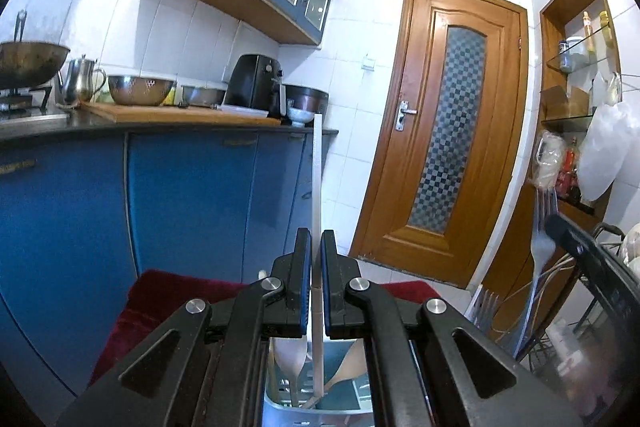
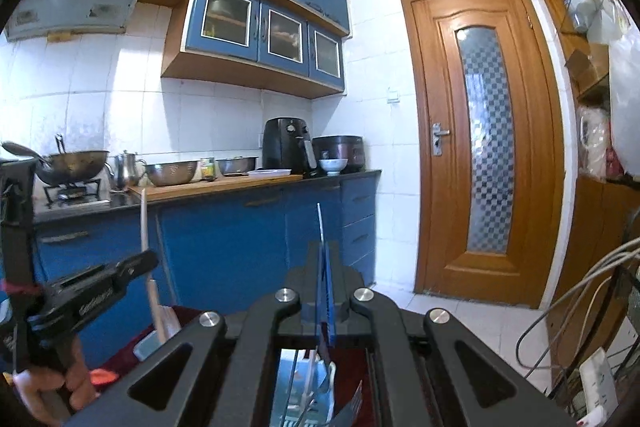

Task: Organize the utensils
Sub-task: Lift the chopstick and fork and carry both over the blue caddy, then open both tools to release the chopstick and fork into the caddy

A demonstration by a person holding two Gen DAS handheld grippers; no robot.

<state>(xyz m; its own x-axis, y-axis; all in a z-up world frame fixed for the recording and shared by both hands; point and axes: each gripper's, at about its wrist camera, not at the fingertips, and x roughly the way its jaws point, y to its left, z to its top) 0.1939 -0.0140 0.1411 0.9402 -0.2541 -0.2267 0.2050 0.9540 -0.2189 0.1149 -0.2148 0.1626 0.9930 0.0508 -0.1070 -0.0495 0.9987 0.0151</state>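
A: Left gripper [image 1: 316, 247] first. Jaws pressed together on a long pale wooden utensil [image 1: 317, 179]; the flat handle stands nearly upright, above the pads, and the wider end hangs below them.

B: And under it?

A: A pale blue caddy [image 1: 320, 413], directly below the jaws. Wooden spoons [image 1: 290, 357] stand in it already, bowls up. Judging by that, the utensil has come from the caddy or is bound for it; can't tell which.

B: Right gripper [image 2: 324, 267]?

A: Clamped on a thin metal utensil, edge-on in its own view, so only a sliver shows. From the left wrist view it reads as a fork [image 1: 540, 239], tines up, to the right of the caddy and blurred.

B: Why upright, both?

A: My guess: the caddy's slots take things end-down, so a vertical hold lines them up for sorting.

B: Anything else near the caddy?

A: A dark red cloth [image 1: 160, 291] beneath and behind it. More forks [image 1: 486, 303] stand just to its right, beside a wire rack [image 1: 592, 307].
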